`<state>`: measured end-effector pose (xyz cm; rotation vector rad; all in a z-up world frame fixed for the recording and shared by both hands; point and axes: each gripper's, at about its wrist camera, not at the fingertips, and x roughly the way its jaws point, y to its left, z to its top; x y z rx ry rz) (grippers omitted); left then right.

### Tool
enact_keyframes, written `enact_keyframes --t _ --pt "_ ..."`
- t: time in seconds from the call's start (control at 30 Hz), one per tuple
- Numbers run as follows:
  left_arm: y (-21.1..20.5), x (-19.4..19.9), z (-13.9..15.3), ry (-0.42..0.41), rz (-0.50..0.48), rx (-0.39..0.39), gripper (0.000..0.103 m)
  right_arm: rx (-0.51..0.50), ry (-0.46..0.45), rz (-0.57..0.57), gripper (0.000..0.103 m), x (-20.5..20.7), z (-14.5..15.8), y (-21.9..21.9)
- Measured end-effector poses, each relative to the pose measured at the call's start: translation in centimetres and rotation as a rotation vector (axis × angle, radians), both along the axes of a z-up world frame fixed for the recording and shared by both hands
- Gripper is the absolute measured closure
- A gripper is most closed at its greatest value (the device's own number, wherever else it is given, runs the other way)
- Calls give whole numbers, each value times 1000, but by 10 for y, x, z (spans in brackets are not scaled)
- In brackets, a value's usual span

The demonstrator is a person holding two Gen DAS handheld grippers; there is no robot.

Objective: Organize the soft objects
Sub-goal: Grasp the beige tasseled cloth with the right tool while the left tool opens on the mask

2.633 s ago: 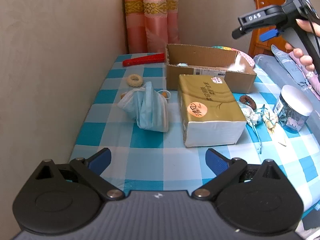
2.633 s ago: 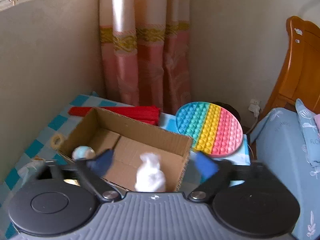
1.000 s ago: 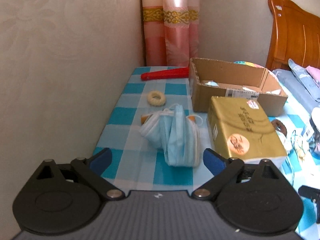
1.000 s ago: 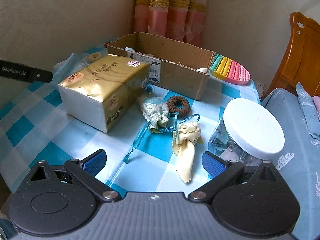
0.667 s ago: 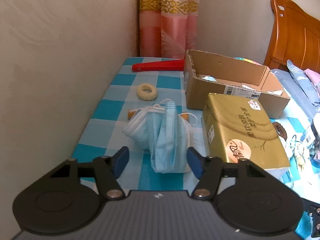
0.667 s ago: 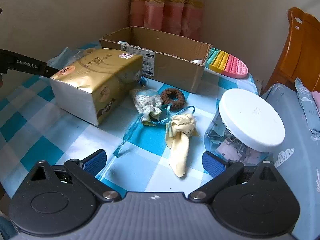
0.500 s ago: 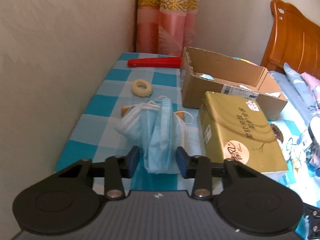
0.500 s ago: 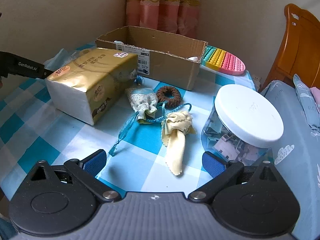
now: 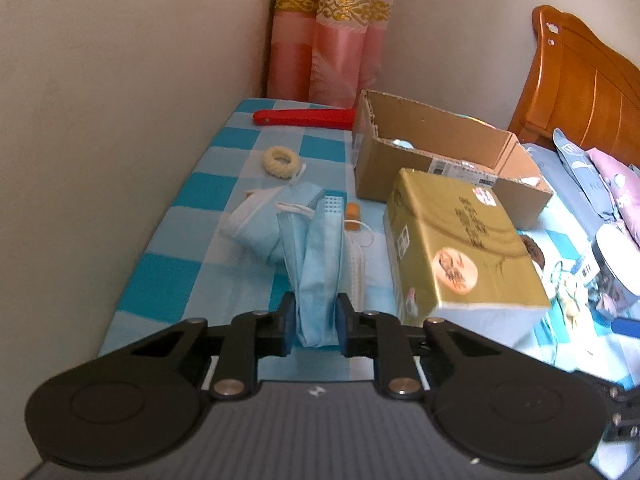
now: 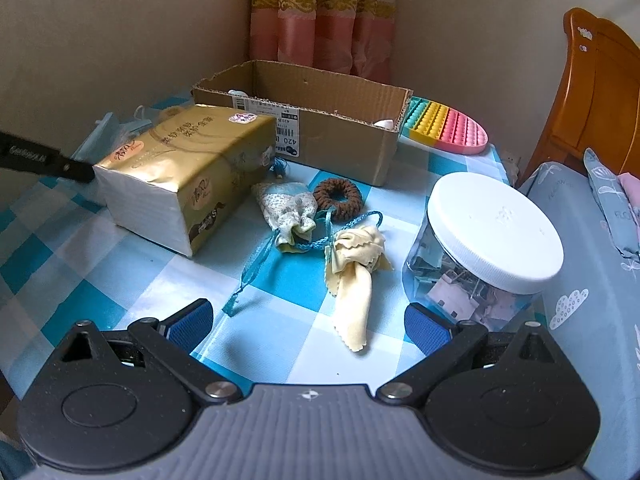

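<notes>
Left of the gold tissue pack, left gripper closing, pads pinching blue masks. Right gripper spread wide, empty. Only right view shows box label "420".

Left tool jaws now closing on blue face masks.

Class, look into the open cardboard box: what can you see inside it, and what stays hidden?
Inside the cardboard box: a pale blue round thing at one end, something white at the other. The near wall hides the floor between.
</notes>
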<state>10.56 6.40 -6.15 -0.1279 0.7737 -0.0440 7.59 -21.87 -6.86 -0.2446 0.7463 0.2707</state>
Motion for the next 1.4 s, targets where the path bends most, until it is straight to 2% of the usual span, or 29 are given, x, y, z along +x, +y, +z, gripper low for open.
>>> enact_keyframes --t 0.17,0.2,0.27,0.3,0.33,0.37,0.47,0.67,0.83,0.97,1.07,1.17,1.2,1.23,1.33,1.4 --pt "6 -17 2 16 4 10 83 3 -9 10 0 -3 2 3" --pt "7 -19 2 15 7 14 79 4 -9 11 0 -3 2 3" --pt "6 -21 2 12 15 34 62 5 -11 13 0 -4 3 3" --pt "5 -22 3 9 22 51 46 5 -11 13 0 -4 3 4" --pt "4 -23 3 -4 29 70 34 5 -11 13 0 -4 3 4" --pt "2 -24 4 -22 30 87 30 4 -12 13 0 -5 3 4" --pt "-5 -22 4 -39 19 130 27 6 -14 9 0 -5 3 4" --pt "-8 -11 -7 -4 17 130 26 17 -14 -11 1 0 1 -3" --pt "-8 -5 -16 19 27 142 25 20 -15 -21 18 7 1 -6" --pt "-6 -1 -18 29 37 136 25 10 -1 -33 27 16 -3 -7" --pt "-6 1 -19 34 38 137 25 18 13 -48 42 21 -7 -10" --pt "-7 2 -19 36 32 137 25 43 14 -54 63 22 -7 -14" --pt "-7 2 -19 37 30 137 25 47 18 -54 77 23 -7 -15" --pt "-7 2 -19 38 29 137 25 46 23 -55 84 23 -7 -16" --pt "-7 1 -18 37 27 133 25 45 31 -51 97 21 -5 -17" --pt "-7 0 -18 38 22 130 25 50 39 -44 97 17 -4 -18"
